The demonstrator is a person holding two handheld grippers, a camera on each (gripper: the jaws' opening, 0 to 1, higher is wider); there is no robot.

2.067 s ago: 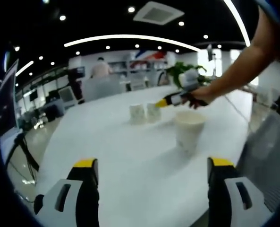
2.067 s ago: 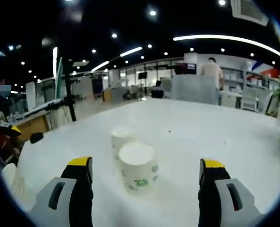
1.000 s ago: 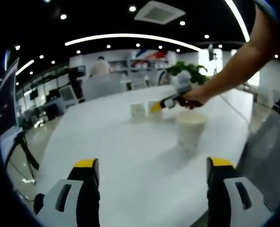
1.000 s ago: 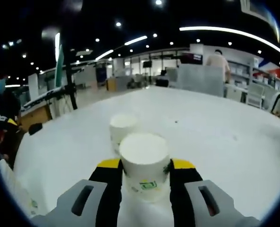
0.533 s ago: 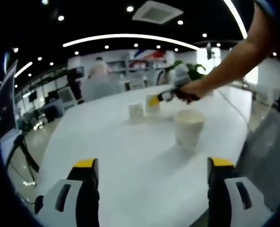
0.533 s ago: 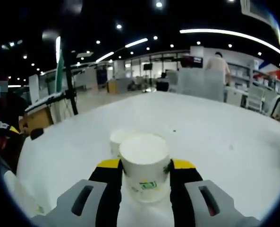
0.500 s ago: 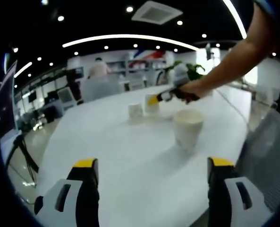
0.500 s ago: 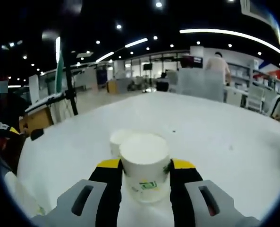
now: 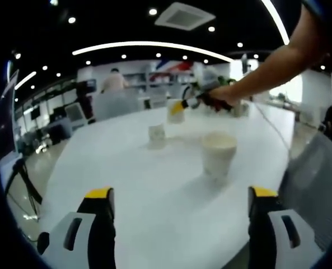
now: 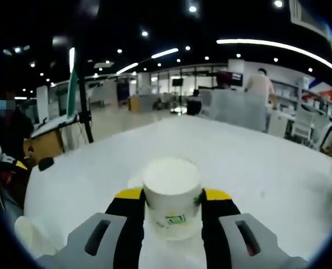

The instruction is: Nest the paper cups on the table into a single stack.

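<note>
My right gripper (image 10: 172, 195) is shut on a white paper cup (image 10: 171, 182) with a green print. Behind the held cup, the rim of a second small cup (image 10: 134, 182) peeks out on the table. In the left gripper view the right gripper (image 9: 189, 102), in a person's hand, holds that cup (image 9: 175, 111) above the white table (image 9: 126, 185). The second small cup (image 9: 156, 135) stands below it and to the left. A larger paper cup (image 9: 218, 153) stands nearer, right of centre. My left gripper (image 9: 182, 204) is open and empty over the near table edge.
The person's bare arm (image 9: 277, 59) reaches in from the upper right of the left gripper view. A white cup-like shape (image 10: 30, 235) sits at the lower left of the right gripper view. Chairs, desks and a tripod stand beyond the table's (image 10: 249, 179) far edge.
My right gripper went from open to shut on the nearer small cup, then raised it off the table above the second small cup. The left gripper has stayed open and nearly still.
</note>
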